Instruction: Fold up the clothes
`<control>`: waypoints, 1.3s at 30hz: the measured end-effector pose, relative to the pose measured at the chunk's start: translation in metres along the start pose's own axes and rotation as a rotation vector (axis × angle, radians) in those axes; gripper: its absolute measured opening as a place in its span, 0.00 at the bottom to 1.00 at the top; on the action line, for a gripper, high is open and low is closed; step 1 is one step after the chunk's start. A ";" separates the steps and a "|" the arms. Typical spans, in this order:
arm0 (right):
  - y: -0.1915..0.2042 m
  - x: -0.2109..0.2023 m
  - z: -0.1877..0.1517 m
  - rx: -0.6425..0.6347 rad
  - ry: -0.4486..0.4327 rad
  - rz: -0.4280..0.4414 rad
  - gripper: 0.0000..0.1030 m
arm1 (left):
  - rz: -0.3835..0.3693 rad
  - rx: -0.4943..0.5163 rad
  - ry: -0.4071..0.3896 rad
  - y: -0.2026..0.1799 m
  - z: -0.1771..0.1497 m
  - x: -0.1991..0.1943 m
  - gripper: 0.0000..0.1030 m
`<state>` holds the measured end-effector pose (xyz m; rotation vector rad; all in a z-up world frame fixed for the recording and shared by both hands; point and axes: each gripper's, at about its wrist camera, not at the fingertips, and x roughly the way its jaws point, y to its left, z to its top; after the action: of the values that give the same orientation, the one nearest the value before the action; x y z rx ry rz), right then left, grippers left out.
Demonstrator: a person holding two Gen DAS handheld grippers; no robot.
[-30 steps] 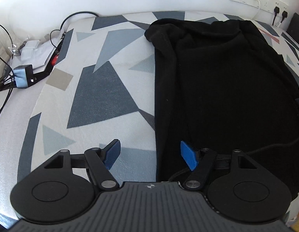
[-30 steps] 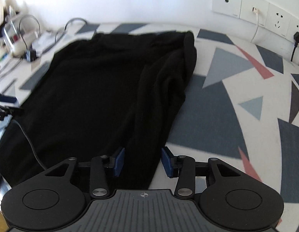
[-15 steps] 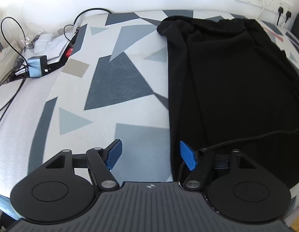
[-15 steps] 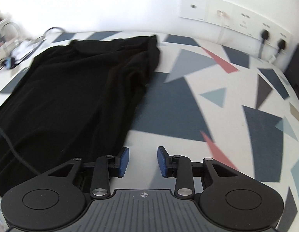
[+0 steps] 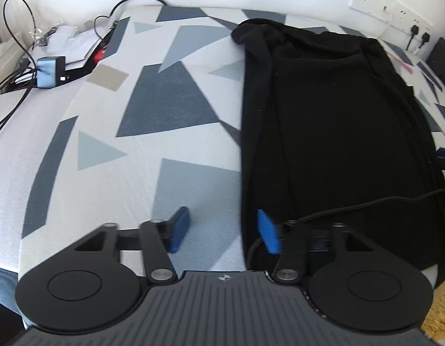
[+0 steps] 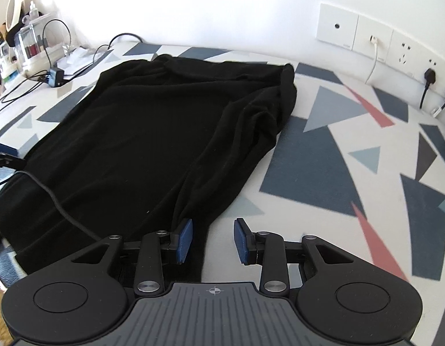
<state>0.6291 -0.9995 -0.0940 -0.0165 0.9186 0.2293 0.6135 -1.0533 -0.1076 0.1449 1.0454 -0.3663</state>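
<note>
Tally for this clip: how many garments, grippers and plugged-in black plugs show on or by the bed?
Garment: 1
Grippers: 2, left gripper, right gripper, both open
Black plugs in the wall sockets: 2
Total: 5
</note>
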 end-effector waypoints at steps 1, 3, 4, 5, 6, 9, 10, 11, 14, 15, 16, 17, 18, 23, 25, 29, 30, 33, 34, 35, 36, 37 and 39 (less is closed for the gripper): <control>0.001 0.000 -0.001 -0.001 0.008 0.004 0.30 | -0.005 0.002 -0.001 -0.001 0.000 0.000 0.38; 0.003 0.001 -0.002 -0.007 0.027 0.005 0.28 | -0.013 -0.002 -0.003 -0.002 0.000 -0.001 0.25; 0.004 0.002 -0.003 -0.006 0.036 0.008 0.22 | -0.012 -0.004 -0.003 -0.004 0.001 -0.001 0.19; 0.005 0.003 -0.003 -0.002 0.041 0.018 0.18 | -0.005 -0.004 -0.002 -0.004 0.001 -0.001 0.08; 0.005 0.003 -0.004 0.004 0.037 0.034 0.10 | 0.004 -0.005 -0.002 -0.005 0.001 -0.002 0.07; 0.007 0.003 -0.004 0.003 0.025 0.029 0.04 | 0.041 0.000 0.001 -0.003 0.002 -0.003 0.02; 0.007 0.003 -0.004 0.002 0.019 0.025 0.04 | 0.057 -0.001 0.004 -0.001 0.002 -0.004 0.02; 0.006 0.002 -0.004 0.011 0.011 0.010 0.04 | 0.067 -0.009 0.004 0.003 0.003 -0.006 0.01; -0.003 -0.003 -0.004 0.050 -0.016 -0.020 0.04 | 0.080 -0.042 -0.018 0.018 0.008 -0.015 0.01; -0.006 -0.004 -0.004 0.058 -0.024 -0.034 0.03 | 0.073 -0.052 -0.027 0.022 0.011 -0.018 0.02; -0.010 -0.006 -0.004 0.069 -0.032 -0.046 0.03 | 0.052 -0.059 -0.026 0.025 0.013 -0.020 0.02; -0.014 -0.008 -0.004 0.086 -0.039 -0.056 0.03 | 0.025 -0.064 -0.020 0.028 0.016 -0.021 0.08; -0.019 -0.010 -0.004 0.106 -0.046 -0.067 0.03 | -0.002 -0.064 -0.002 0.029 0.018 -0.019 0.17; -0.036 -0.020 -0.001 0.163 -0.093 -0.185 0.03 | -0.039 0.008 0.045 0.011 0.018 -0.005 0.28; -0.044 -0.027 0.002 0.192 -0.128 -0.238 0.03 | -0.052 0.017 0.049 0.002 0.020 0.001 0.30; -0.059 -0.044 0.013 0.249 -0.237 -0.337 0.03 | -0.073 0.027 0.053 -0.011 0.026 0.012 0.44; -0.063 -0.050 0.017 0.269 -0.280 -0.369 0.03 | -0.077 0.027 0.054 -0.013 0.028 0.013 0.46; -0.079 -0.066 0.028 0.342 -0.398 -0.460 0.03 | -0.085 0.018 0.040 -0.014 0.033 0.013 0.46; -0.086 -0.070 0.030 0.375 -0.429 -0.478 0.04 | -0.087 0.013 0.032 -0.013 0.035 0.011 0.43; -0.094 -0.073 0.031 0.407 -0.444 -0.470 0.04 | -0.089 0.008 0.024 -0.012 0.036 0.009 0.28; -0.100 -0.072 0.030 0.430 -0.426 -0.443 0.08 | -0.091 0.003 0.015 -0.011 0.037 0.007 0.11; -0.105 -0.070 0.030 0.453 -0.406 -0.415 0.17 | -0.093 -0.003 0.007 -0.011 0.039 0.005 0.07; -0.105 -0.067 0.024 0.450 -0.381 -0.419 0.32 | -0.096 -0.013 -0.009 -0.009 0.042 0.002 0.02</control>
<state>0.6302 -1.1119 -0.0353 0.2415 0.5523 -0.3570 0.6449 -1.0740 -0.0878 0.0810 1.0480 -0.4468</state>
